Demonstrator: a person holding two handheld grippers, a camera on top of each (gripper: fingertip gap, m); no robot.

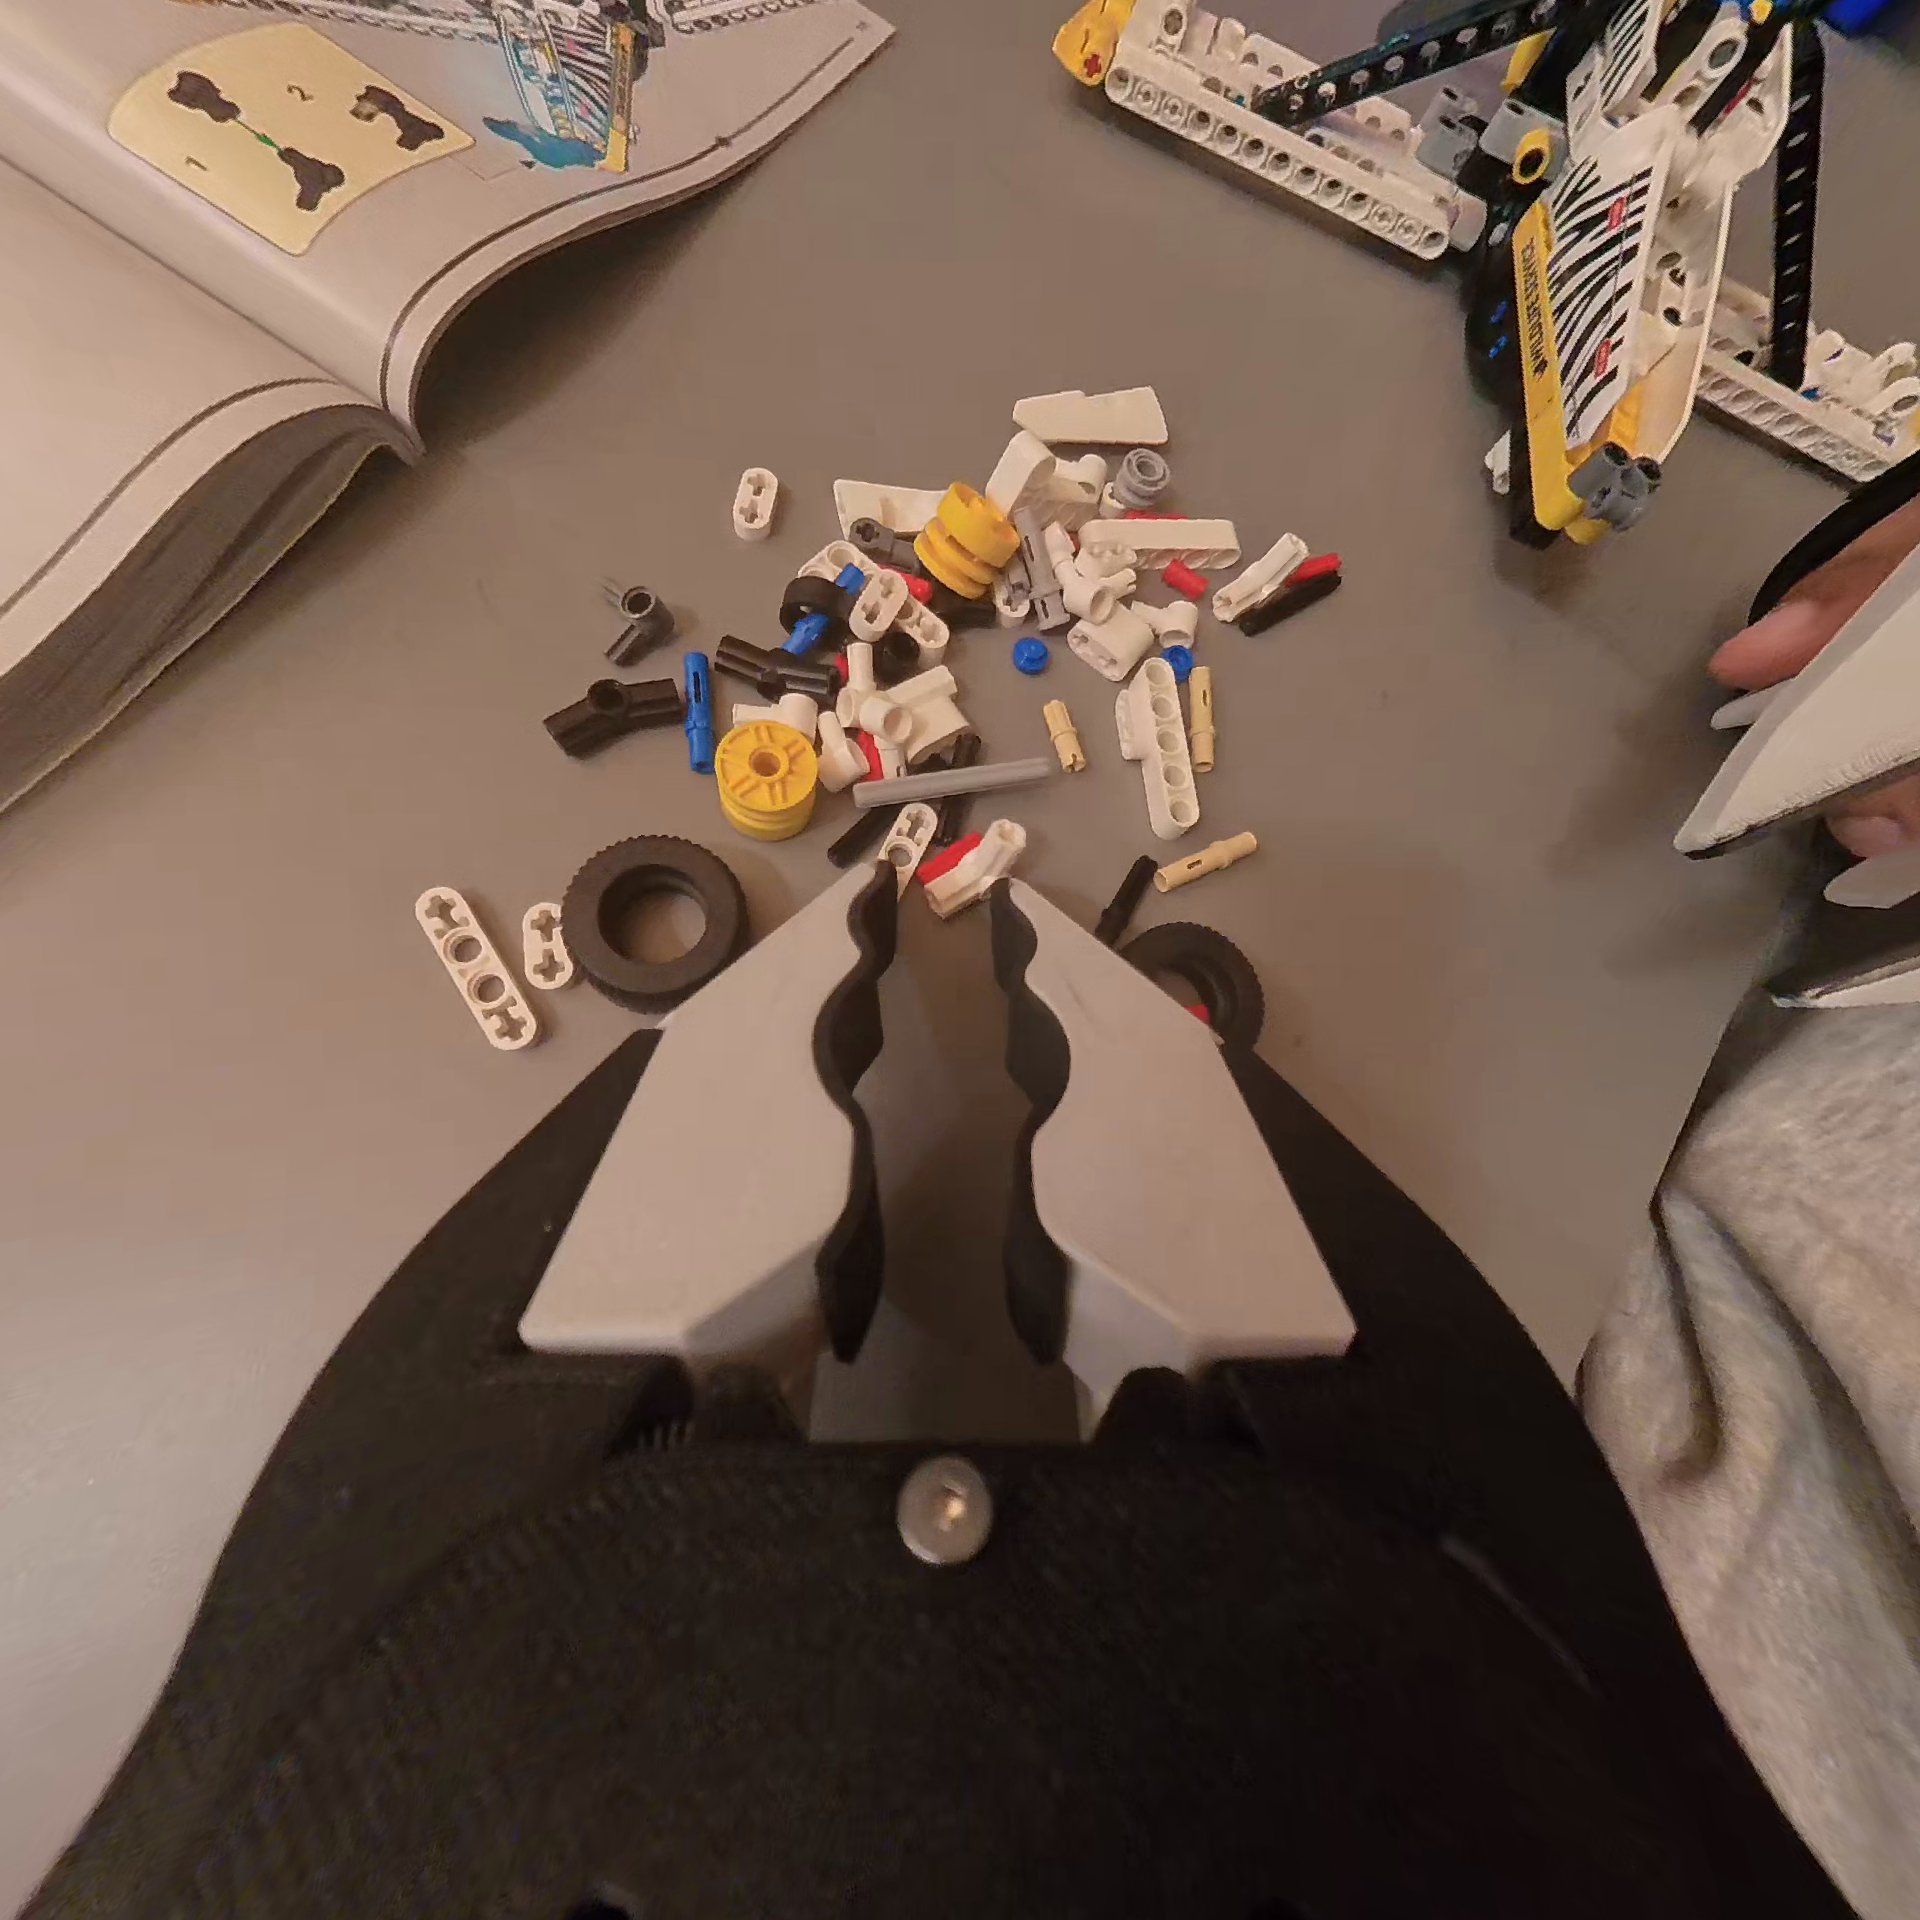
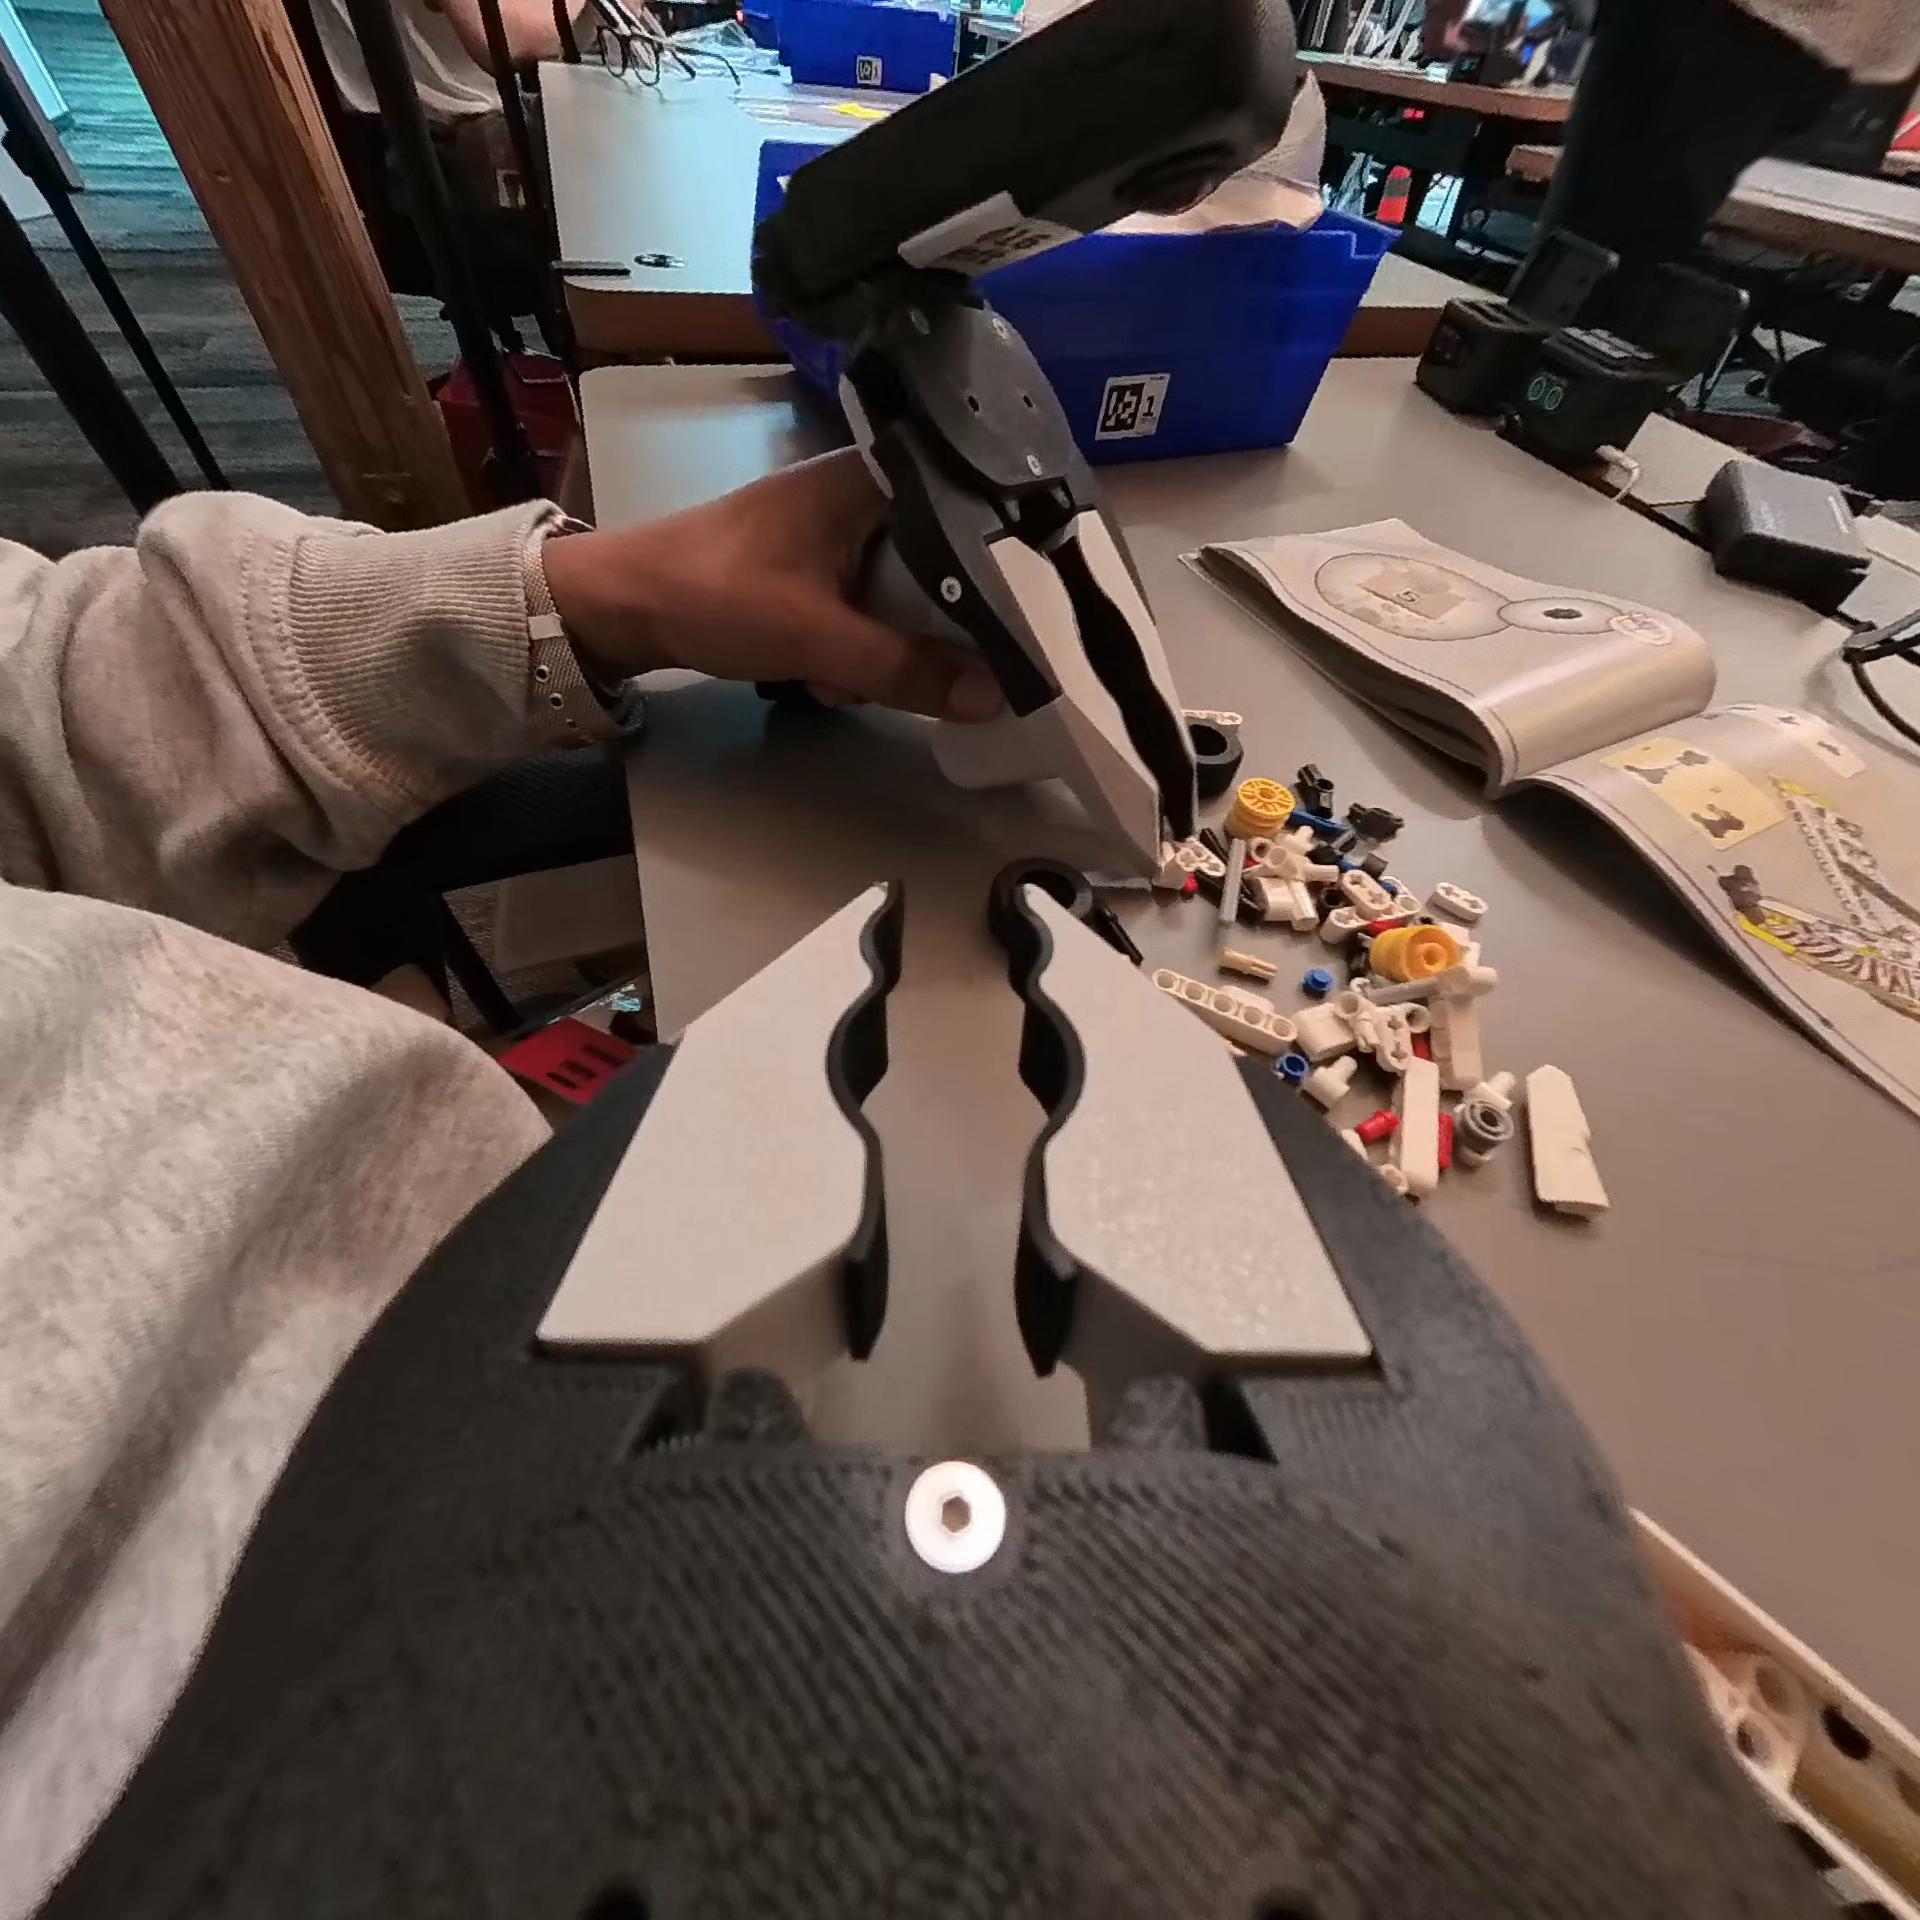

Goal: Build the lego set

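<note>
In the left wrist view, the left tool (image 1: 943, 883), tips parted, reached a small red-and-white plastic piece (image 1: 961, 868) at the near edge of the loose plastic lego pile (image 1: 966, 634) mid-tabletop; the step looked like picking, needing closure. In the right wrist view, the right tool (image 2: 951, 904) hung released beside the pile.

Grey tables (image 2: 1714, 1299) stand in rows, a wooden post (image 2: 281, 260) rising from dark carpet (image 2: 208, 343).
</note>
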